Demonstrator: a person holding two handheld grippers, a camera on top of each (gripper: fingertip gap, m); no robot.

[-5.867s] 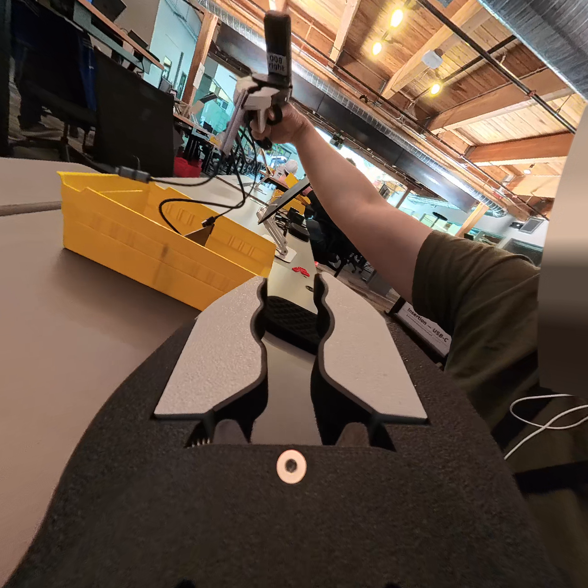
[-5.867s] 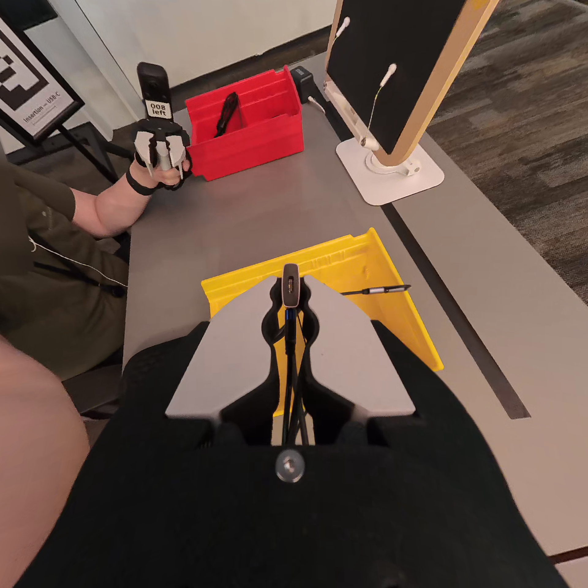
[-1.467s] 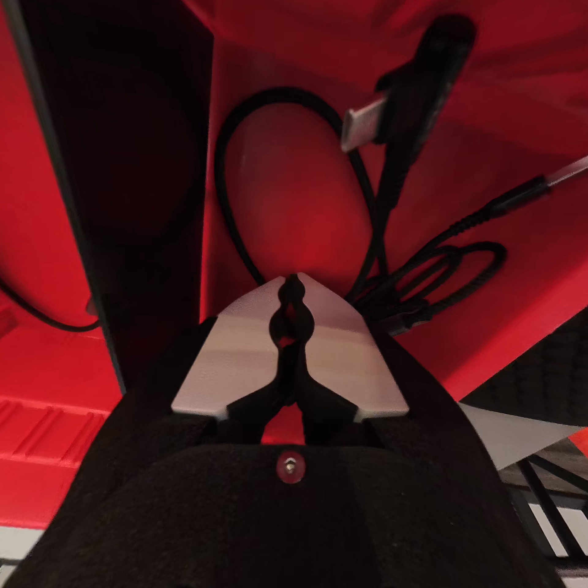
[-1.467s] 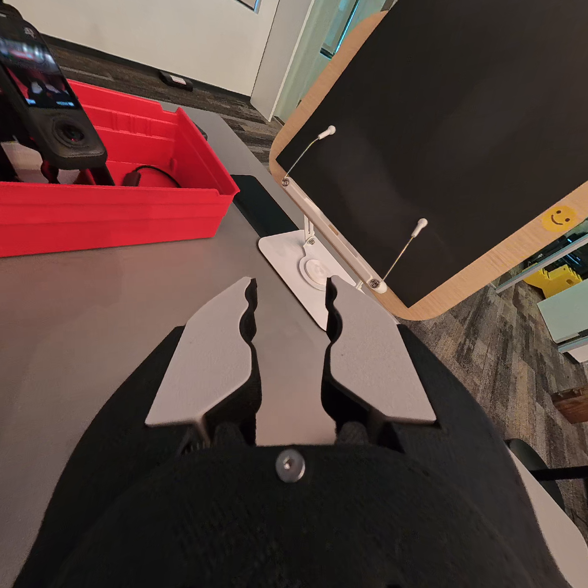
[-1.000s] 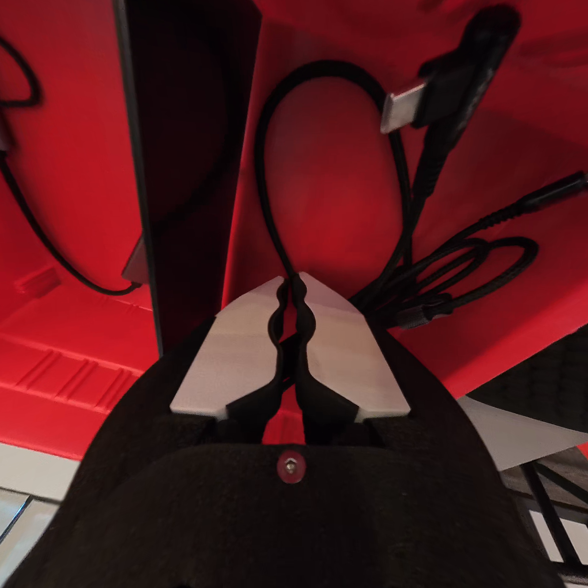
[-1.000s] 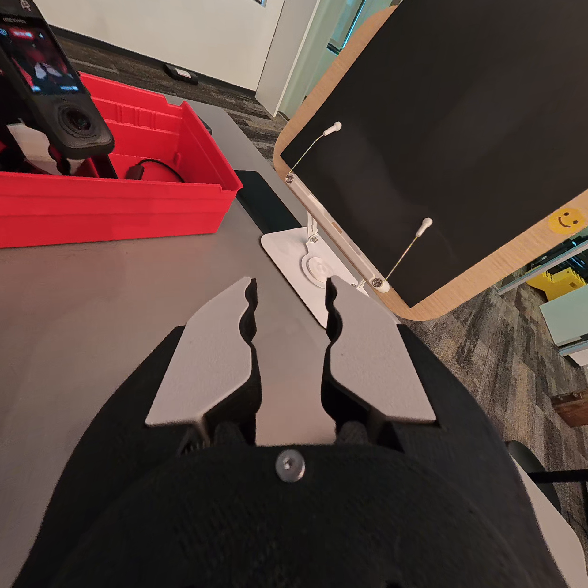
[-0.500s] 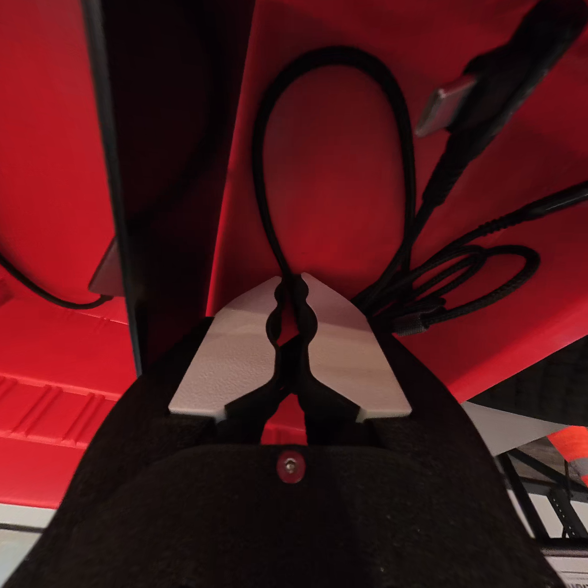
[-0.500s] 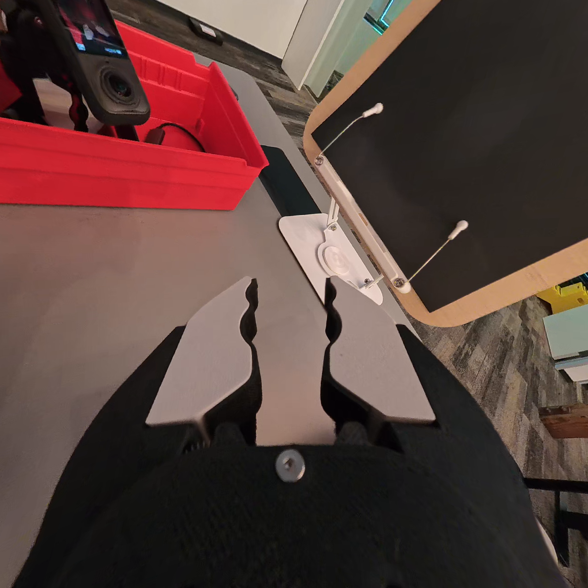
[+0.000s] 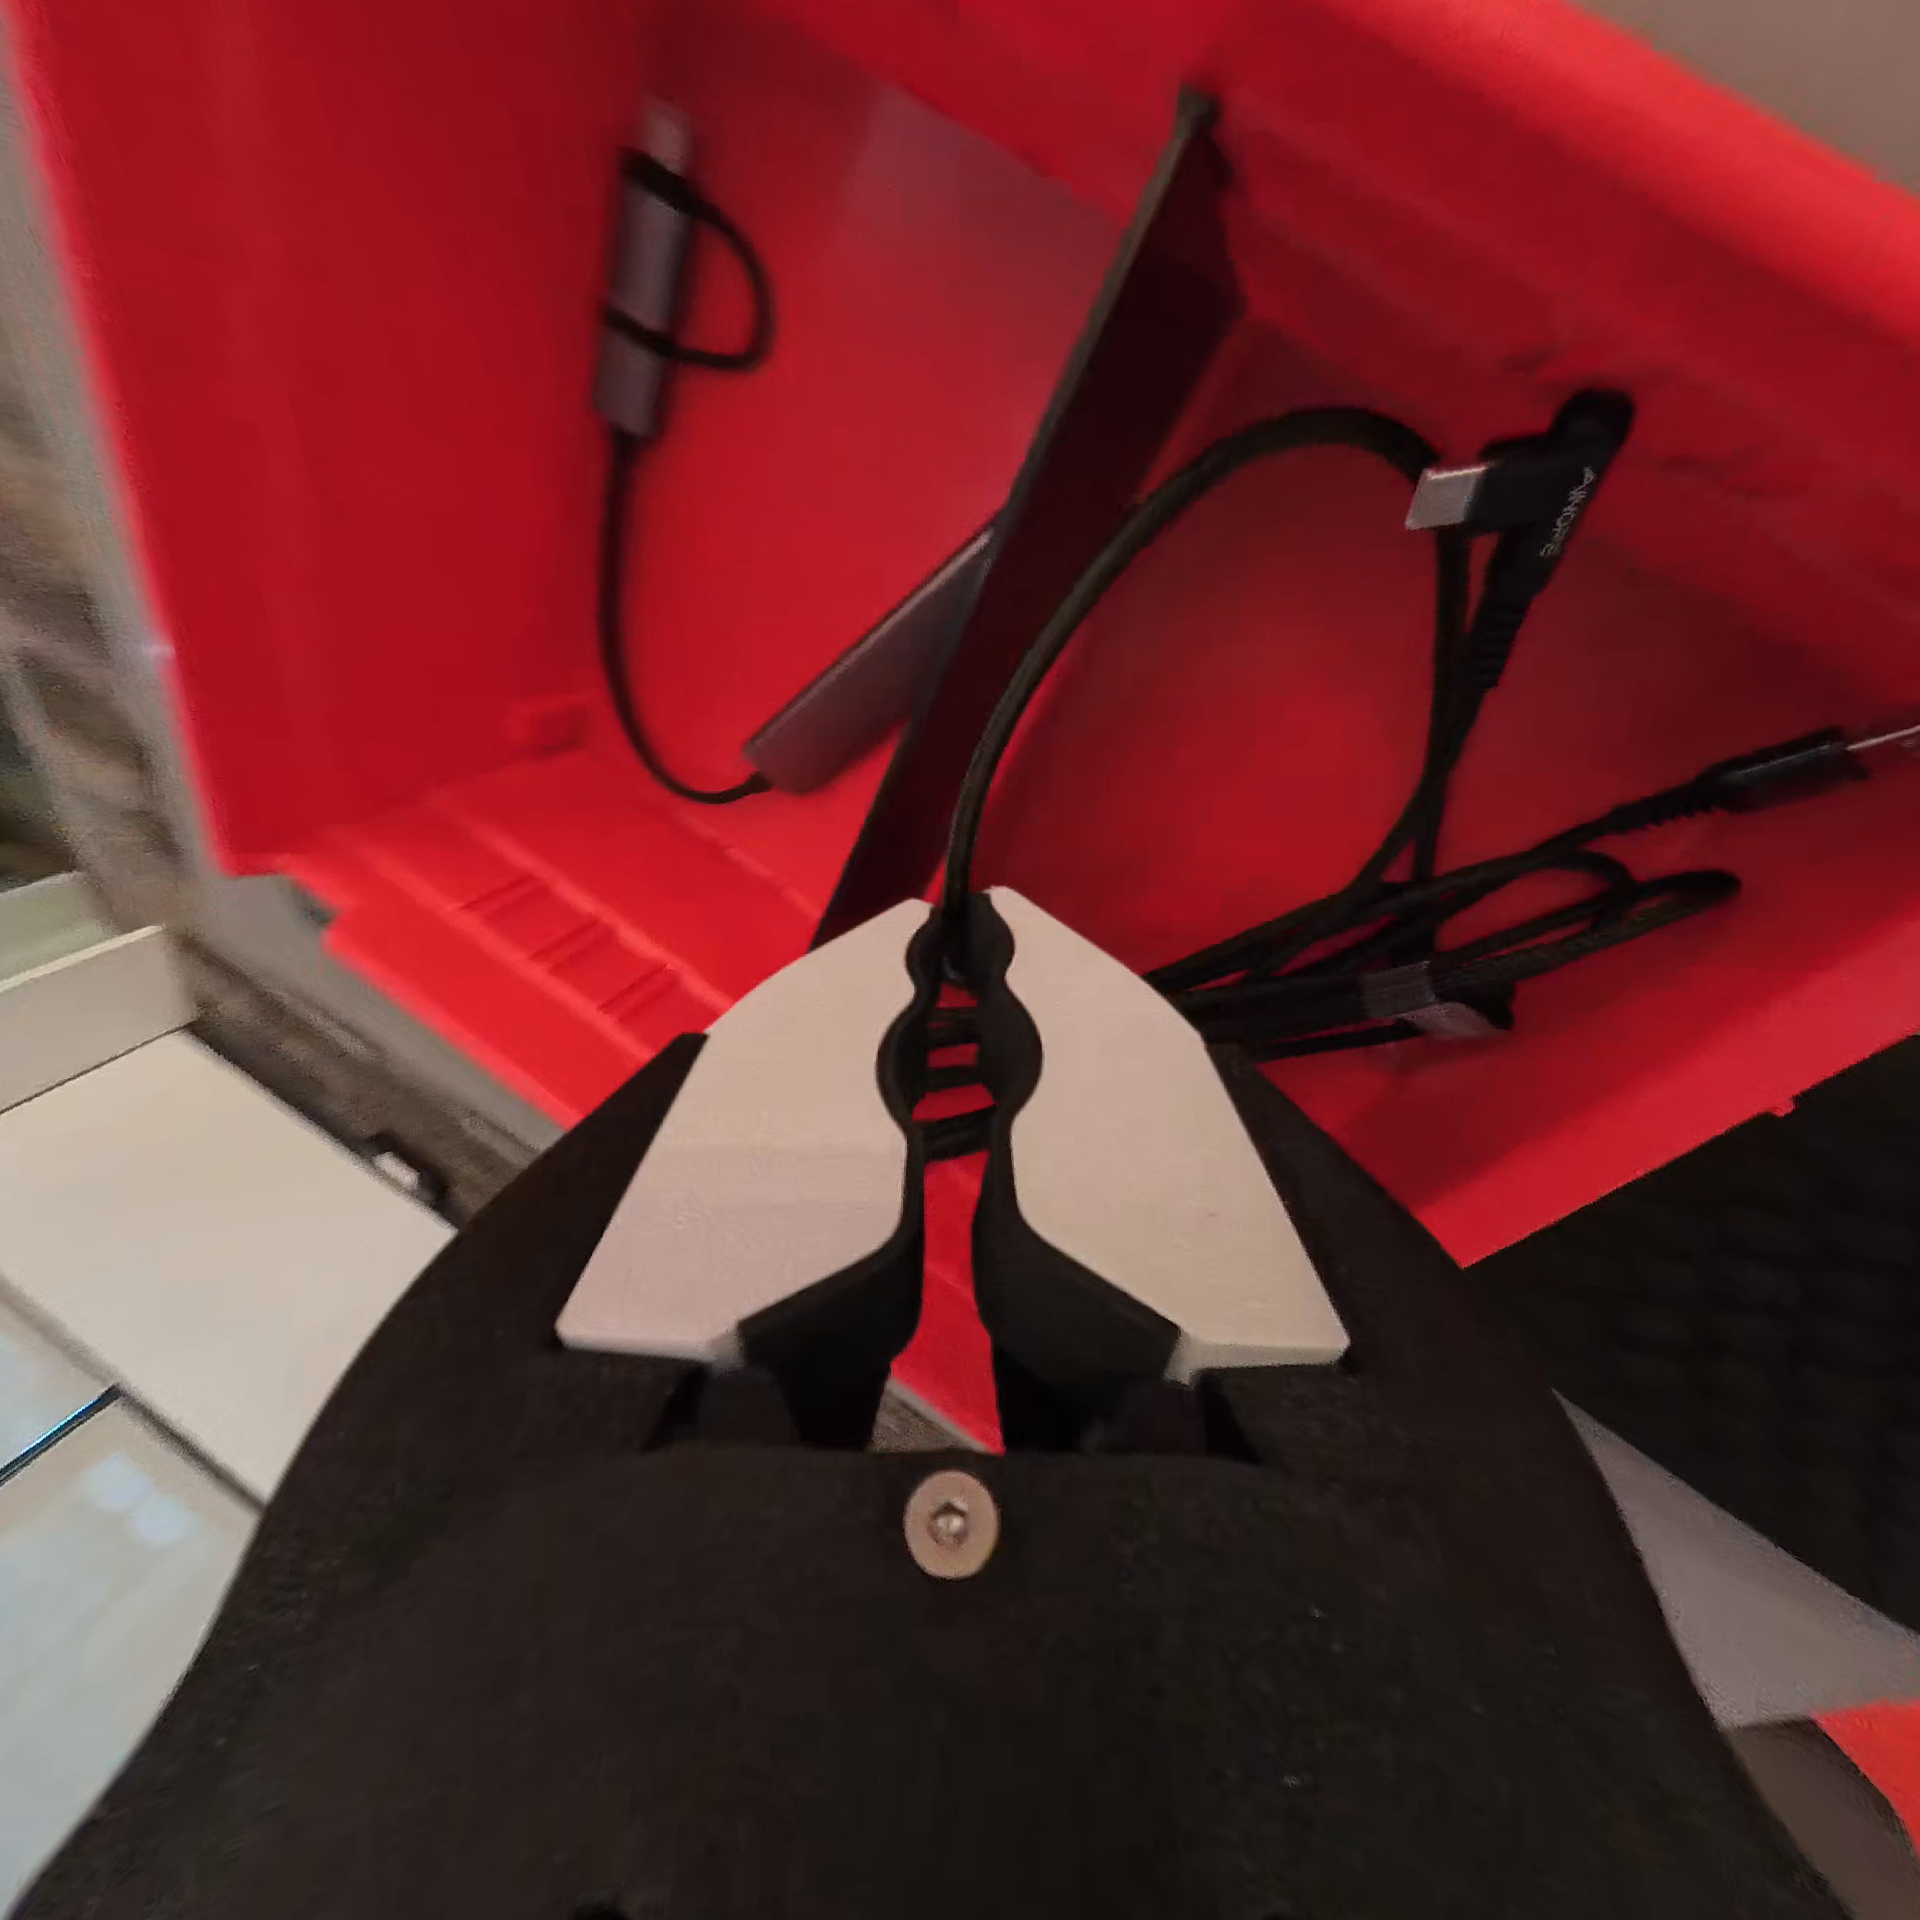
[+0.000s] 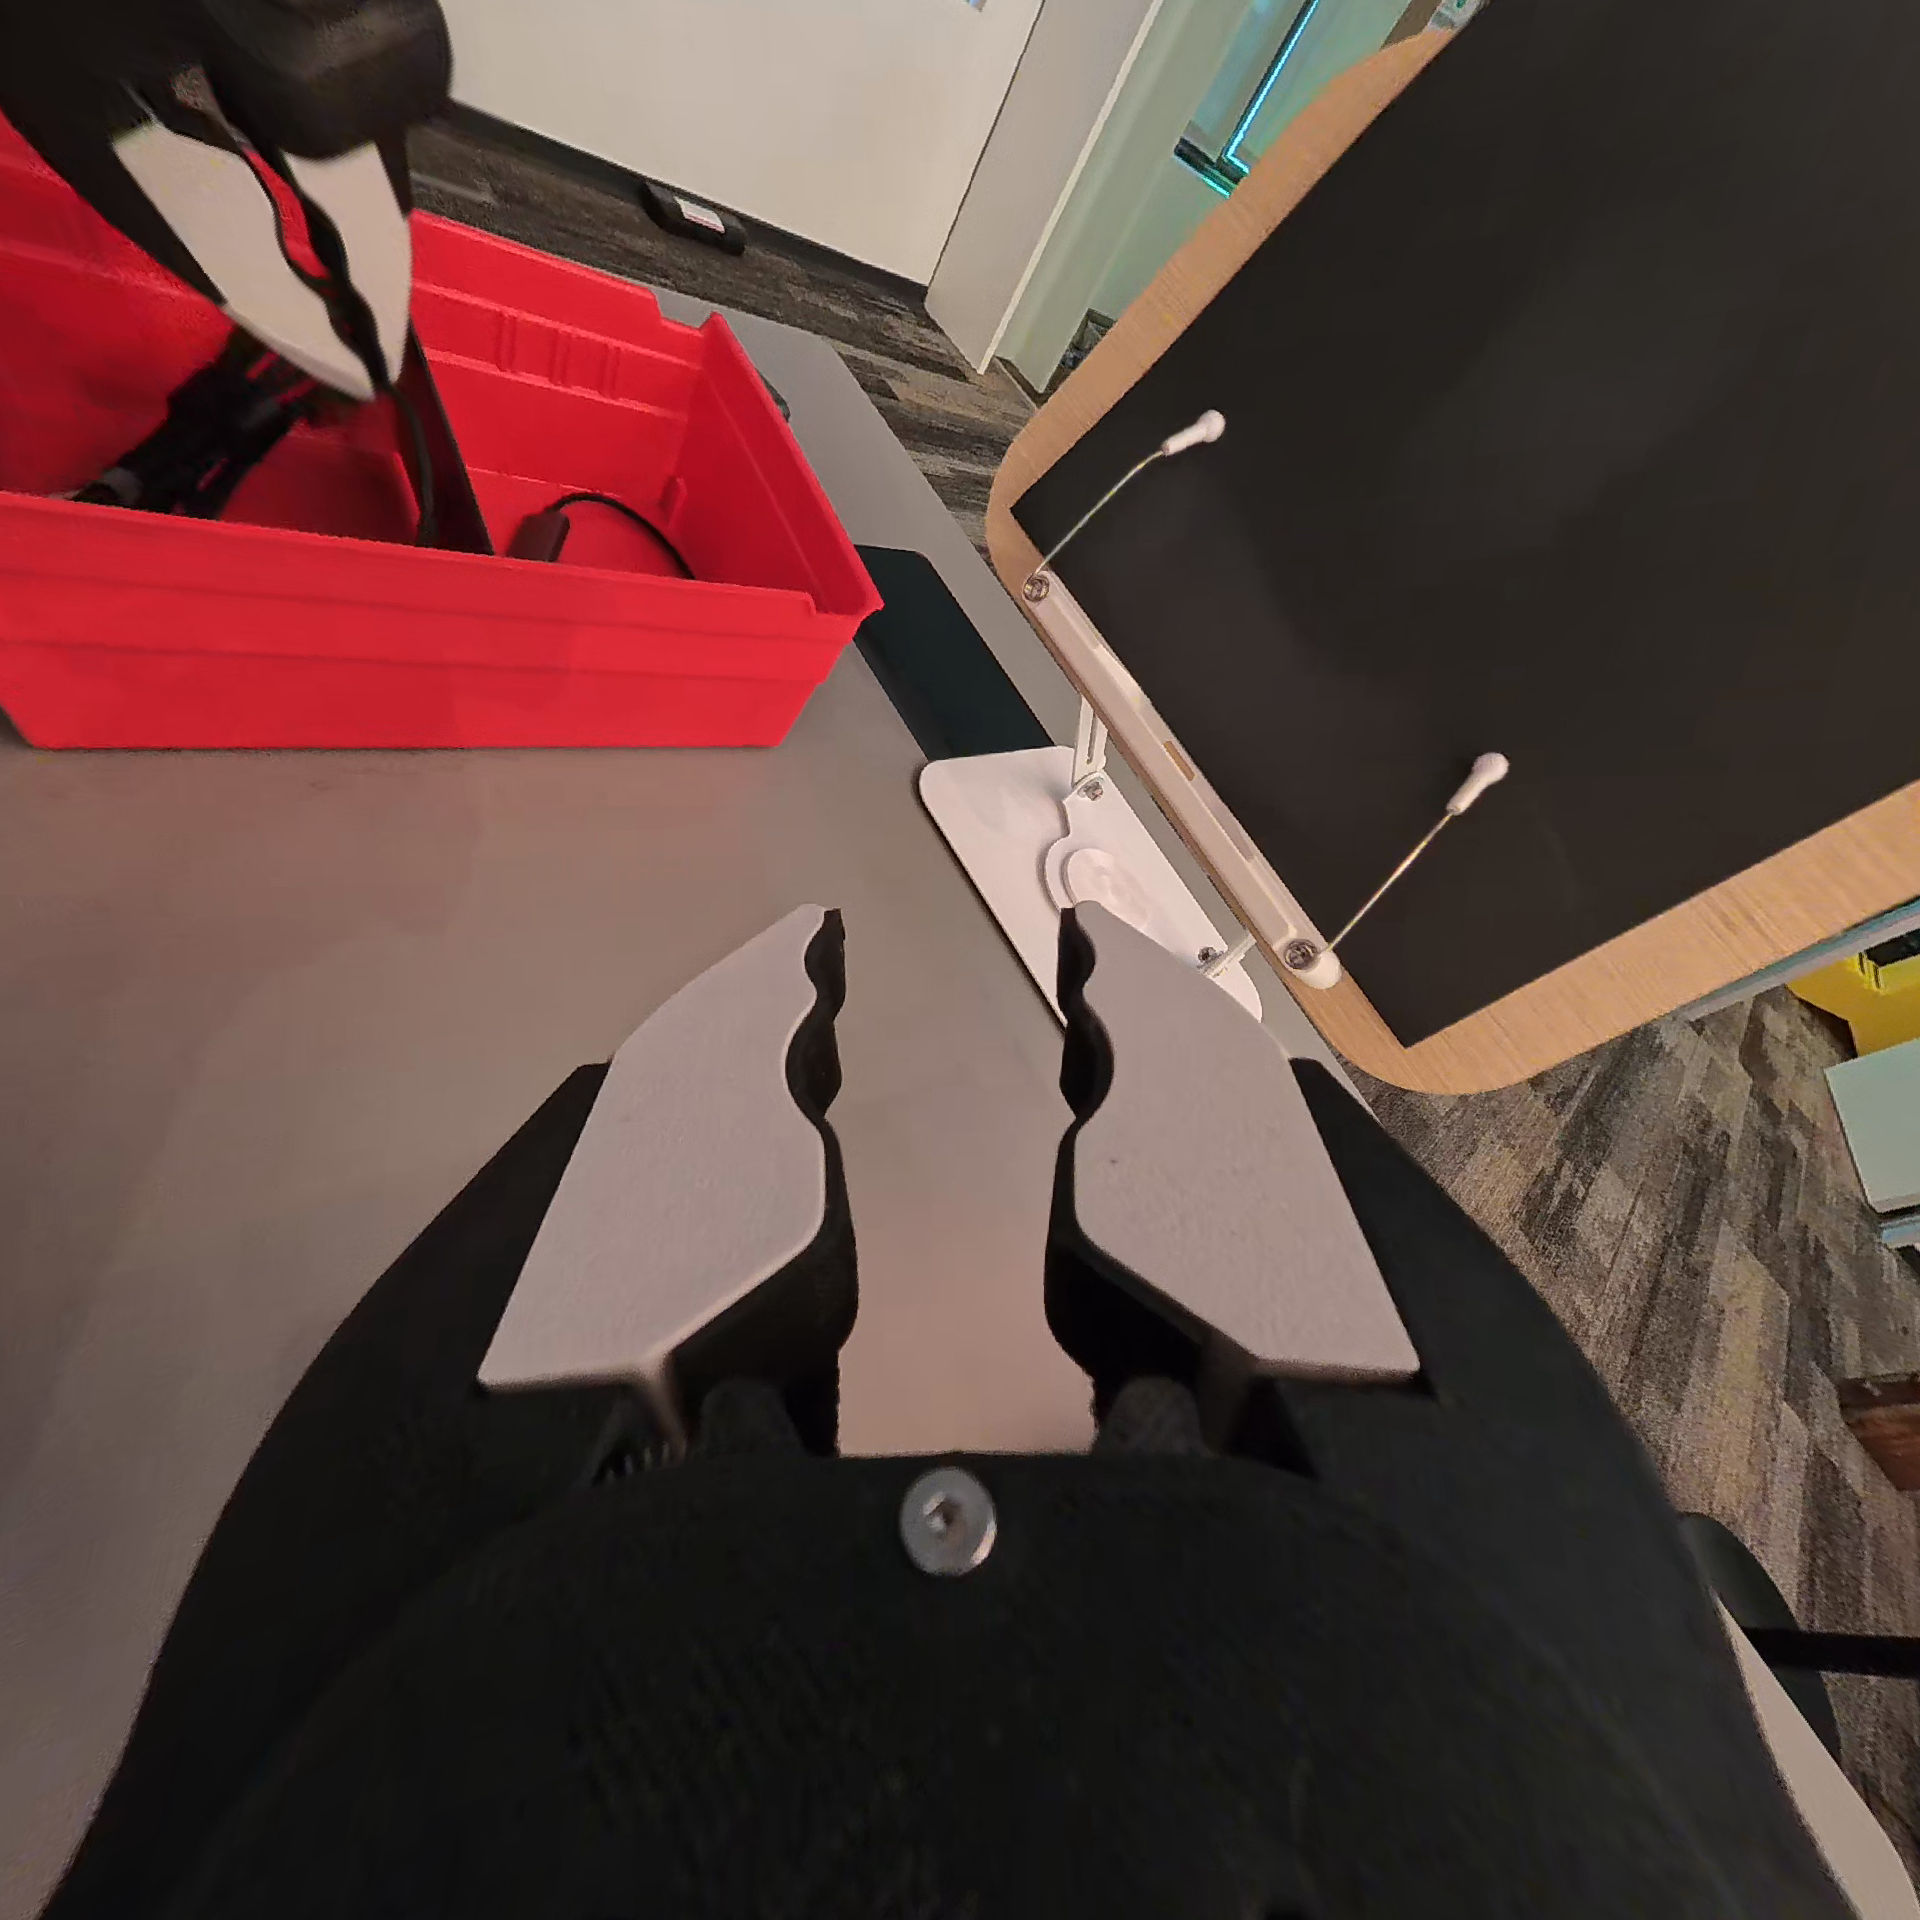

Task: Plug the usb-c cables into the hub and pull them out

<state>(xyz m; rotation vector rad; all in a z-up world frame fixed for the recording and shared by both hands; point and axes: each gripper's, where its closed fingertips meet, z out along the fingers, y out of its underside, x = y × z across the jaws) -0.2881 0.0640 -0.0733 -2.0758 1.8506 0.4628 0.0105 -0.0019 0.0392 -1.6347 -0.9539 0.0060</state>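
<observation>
Your left tongs (image 9: pixel 961 920) were pinched shut on a thin black braided usb-c cable (image 9: pixel 1049 644), gripping it by the cord, well back from its angled black plug with the silver tip (image 9: pixel 1496 488). That hold probably suited lifting the cable clear of the bin, but the plug hung loose at the end of an arc, so it would likely need a re-grip nearer the connector before any insertion. The cable rose out of the right compartment of the red plastic bin (image 9: pixel 364 416), where the rest of the black cables lay in a tied bundle (image 9: pixel 1423 987). A dark upright divider (image 9: pixel 1091 468) split the bin, and the slim grey hub (image 9: pixel 873 675) leaned against it in the left compartment, its own short lead looping up to a grey adapter (image 9: pixel 639 301); keeping the hub apart from the cables looked like a way to stop them tangling. Your right tongs (image 10: pixel 945 920) stood wide apart and held nothing, hovering over the bare grey table (image 10: pixel 312 987) just beside the white base of a black, wood-edged panel (image 10: pixel 1507 468). They were well apart from the bin, seemingly waiting to take either the plug or the hub. Nothing was plugged in yet.
</observation>
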